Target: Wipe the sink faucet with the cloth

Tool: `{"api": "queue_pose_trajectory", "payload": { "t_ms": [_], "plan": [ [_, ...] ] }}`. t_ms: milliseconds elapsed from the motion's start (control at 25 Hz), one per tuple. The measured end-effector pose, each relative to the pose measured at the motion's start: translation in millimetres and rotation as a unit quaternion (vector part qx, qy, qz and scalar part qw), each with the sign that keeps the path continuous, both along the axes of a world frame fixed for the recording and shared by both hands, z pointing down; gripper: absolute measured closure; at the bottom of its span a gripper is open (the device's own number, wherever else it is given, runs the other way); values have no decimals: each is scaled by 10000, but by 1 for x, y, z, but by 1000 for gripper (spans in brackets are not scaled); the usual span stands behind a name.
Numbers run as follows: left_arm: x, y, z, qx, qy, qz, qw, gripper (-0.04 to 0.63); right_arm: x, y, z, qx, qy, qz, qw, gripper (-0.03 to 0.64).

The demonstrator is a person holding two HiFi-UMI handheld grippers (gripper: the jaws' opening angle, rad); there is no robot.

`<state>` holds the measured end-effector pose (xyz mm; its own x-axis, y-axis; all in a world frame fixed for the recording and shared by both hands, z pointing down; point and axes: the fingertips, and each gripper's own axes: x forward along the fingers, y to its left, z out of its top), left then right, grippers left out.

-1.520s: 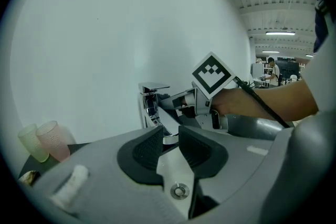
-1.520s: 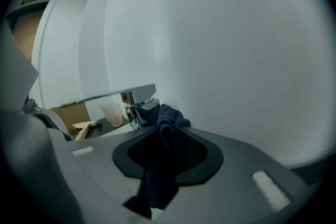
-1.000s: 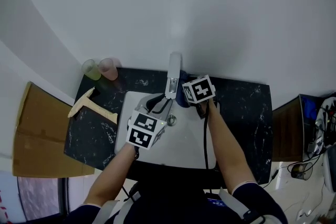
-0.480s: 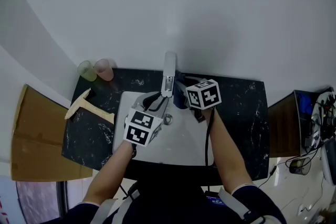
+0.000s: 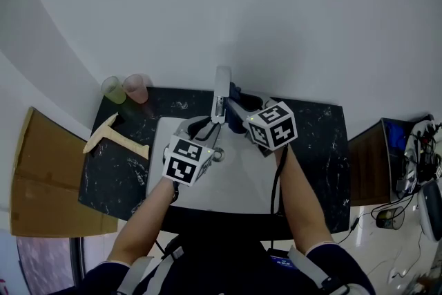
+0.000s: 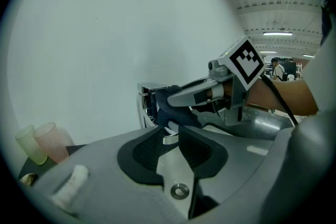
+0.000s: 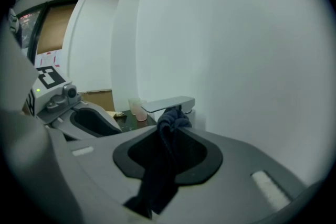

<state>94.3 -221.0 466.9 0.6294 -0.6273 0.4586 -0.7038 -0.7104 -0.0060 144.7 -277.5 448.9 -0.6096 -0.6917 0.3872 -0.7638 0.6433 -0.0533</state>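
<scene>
The right hand-held gripper [image 7: 170, 131] is clamped on a dark blue cloth [image 7: 160, 170]. The cloth is bunched at the jaw tips and hangs down between the pads. The chrome flat-spouted faucet [image 7: 168, 104] lies just beyond the tips. Over the last second this gripper has risen and carried the cloth from beside the faucet's outlet end toward its rear end by the wall. This reads as a wiping stroke along the faucet's right flank, with the other faces probably still to do. The left hand-held gripper [image 6: 174, 134] has stayed just in front of the faucet outlet. Its jaws are slightly apart, with no grip that can be made out. The left gripper view shows the cloth against the faucet's right side, which the marker cube partly covers in the head view. Only the head view shows the steel sink [image 5: 242, 183] below the faucet and the black speckled bench [image 5: 311, 141] around it.
</scene>
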Motion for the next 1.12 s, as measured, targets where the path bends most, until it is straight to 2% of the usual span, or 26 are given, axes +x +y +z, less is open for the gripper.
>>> {"api": "queue_pose_trajectory", "payload": {
  "t_ms": [280,400,680,880,1000,1120],
  "plan": [
    [0,-1,-1,18,7,8,10000,499,-25,26,-8,226,431,-836,9953,525],
    [-2,-3,-1,74,-35,-19,10000,499,-25,21,-7,250,433,-788,9956,525],
    [-1,-2,-1,70,-15,-7,10000,499,-13,-5,-9,507,277,-297,9979,526],
    [-1,-2,-1,82,26,-32,10000,499,-6,-19,-6,466,201,-71,9987,526],
    [0,-4,-2,87,21,-28,10000,499,-8,-21,-5,361,373,-172,9985,526],
    [0,-3,-1,57,4,2,10000,499,-15,-16,-2,245,786,-506,9953,528]
  ]
}}
